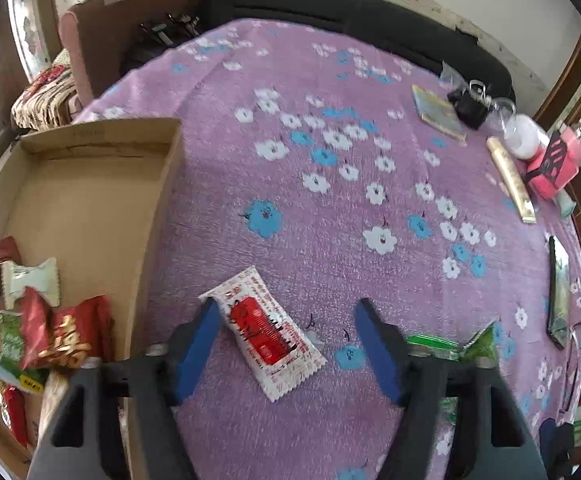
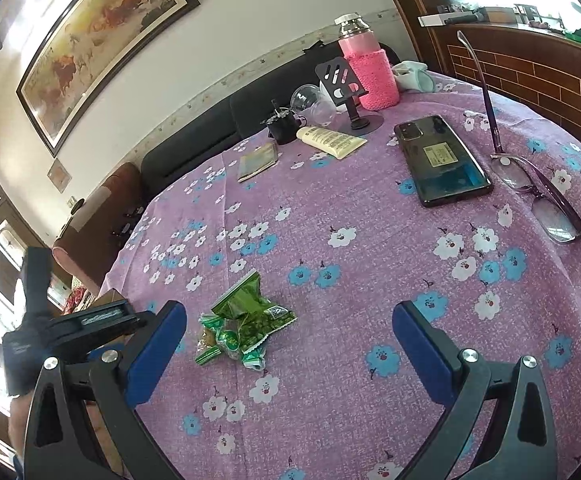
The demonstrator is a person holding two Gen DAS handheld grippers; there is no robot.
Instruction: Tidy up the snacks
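Between our left gripper point(image 1: 284, 340) jaws, spread apart, a white-and-red snack packet point(image 1: 268, 330) lies on the tabletop point(image 1: 330, 208); a cardboard box point(image 1: 90, 208) with snacks sits at nine o'clock. Through the right wrist camera, our right gripper point(image 2: 288, 334) gapes likewise, green snack packets point(image 2: 242, 322) just inside its left jaw.

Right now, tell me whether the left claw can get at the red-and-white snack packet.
Probably yes. The left claw is open with the red-and-white snack packet lying flat on the tablecloth between its fingers, nothing covering it.
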